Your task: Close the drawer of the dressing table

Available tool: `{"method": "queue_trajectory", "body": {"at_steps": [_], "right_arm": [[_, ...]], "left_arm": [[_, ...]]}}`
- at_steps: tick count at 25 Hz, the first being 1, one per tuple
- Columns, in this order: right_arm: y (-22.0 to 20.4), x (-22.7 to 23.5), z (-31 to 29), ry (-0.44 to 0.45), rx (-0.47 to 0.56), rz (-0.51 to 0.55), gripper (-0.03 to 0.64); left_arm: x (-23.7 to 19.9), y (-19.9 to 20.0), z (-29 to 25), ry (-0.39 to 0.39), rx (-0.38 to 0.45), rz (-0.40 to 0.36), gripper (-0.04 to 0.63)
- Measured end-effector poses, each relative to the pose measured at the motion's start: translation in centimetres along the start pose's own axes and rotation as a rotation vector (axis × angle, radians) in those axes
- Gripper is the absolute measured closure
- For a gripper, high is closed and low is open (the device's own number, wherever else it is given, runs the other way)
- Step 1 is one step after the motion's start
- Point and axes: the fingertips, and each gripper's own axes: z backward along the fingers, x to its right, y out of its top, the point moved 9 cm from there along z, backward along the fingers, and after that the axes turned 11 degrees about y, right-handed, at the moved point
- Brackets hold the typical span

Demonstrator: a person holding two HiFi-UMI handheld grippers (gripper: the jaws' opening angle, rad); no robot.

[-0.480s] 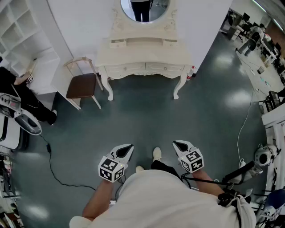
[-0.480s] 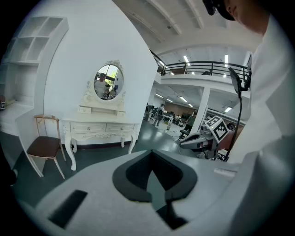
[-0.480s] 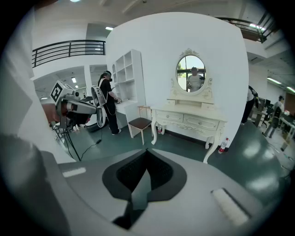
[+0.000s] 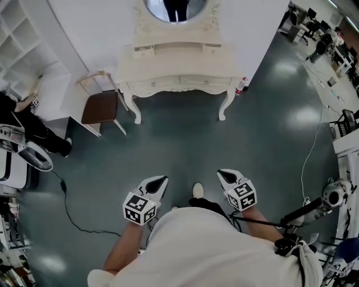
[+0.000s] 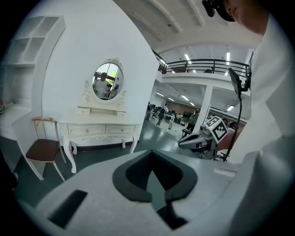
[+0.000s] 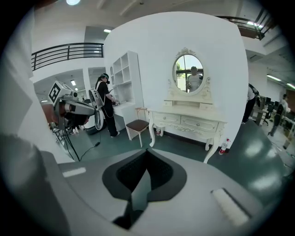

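The cream dressing table [image 4: 179,66] with its oval mirror [image 4: 175,8] stands against the white wall, far ahead of me. It also shows in the left gripper view [image 5: 99,129] and the right gripper view [image 6: 189,120]. Its two front drawers [image 4: 179,84] look level with each other; from this distance I cannot tell whether either is ajar. My left gripper [image 4: 161,180] and right gripper [image 4: 222,174] hover side by side over the floor near my body. Both are shut and hold nothing, and both point toward the table, well short of it.
A brown-seated chair [image 4: 101,106] stands just left of the table. A bottle [image 4: 241,87] sits by its right leg. At the left are white shelves [image 4: 28,33], a person [image 4: 22,120] and a floor cable [image 4: 67,207]. Equipment on stands [image 4: 331,196] is at the right.
Both grippers have edged slightly forward toward the table. Their jaws look the same as before.
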Motion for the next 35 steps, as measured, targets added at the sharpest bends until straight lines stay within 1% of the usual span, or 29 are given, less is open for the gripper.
{"method": "queue_trajectory", "body": {"at_steps": [4,9,11,13,15,18,21,25,29,32,35], "right_arm": [[1.7,4.7,-0.5,0.020,0.021,-0.018,0.618],[3.0,8.9,-0.1,-0.001,0.037,-0.012,0.615],[3.3,11.2,0.0,0.002,0.040,-0.017,0.575],[3.4,13.5,0.1,0.014,0.041,-0.018,0.568],[3.5,15.4,0.1,0.029,0.044,-0.016,0.569],[3.9,18.0,-1.0,0.064,0.043,-0.011,0.617],[4.3,20.1,-3.5,0.116,0.046,-0.001,0.617],[6.7,20.5,-7.1,0.148,0.044,0.015,0.617],[9.7,21.1,-11.8,0.159,0.033,0.047,0.617],[13.2,21.1,-15.7,0.150,0.030,0.058,0.617],[17.4,20.1,-19.7,0.129,0.029,0.058,0.617]], "left_arm": [[-0.1,2.6,-3.5,0.035,-0.010,-0.008,0.595],[0.2,5.4,-7.1,0.046,-0.004,-0.019,0.595],[0.5,6.6,-9.3,0.052,-0.005,-0.018,0.594],[1.0,7.7,-11.5,0.067,-0.004,-0.011,0.595],[1.3,8.6,-13.1,0.088,0.000,-0.002,0.595],[1.1,9.7,-15.0,0.132,0.004,0.013,0.594],[0.1,10.0,-16.6,0.171,0.002,0.015,0.595],[-2.7,10.3,-16.9,0.187,0.000,0.036,0.594],[-6.9,10.9,-17.5,0.189,0.029,0.060,0.594],[-11.8,11.7,-18.0,0.180,0.038,0.068,0.594],[-17.6,13.4,-17.7,0.164,0.039,0.062,0.594]]}}
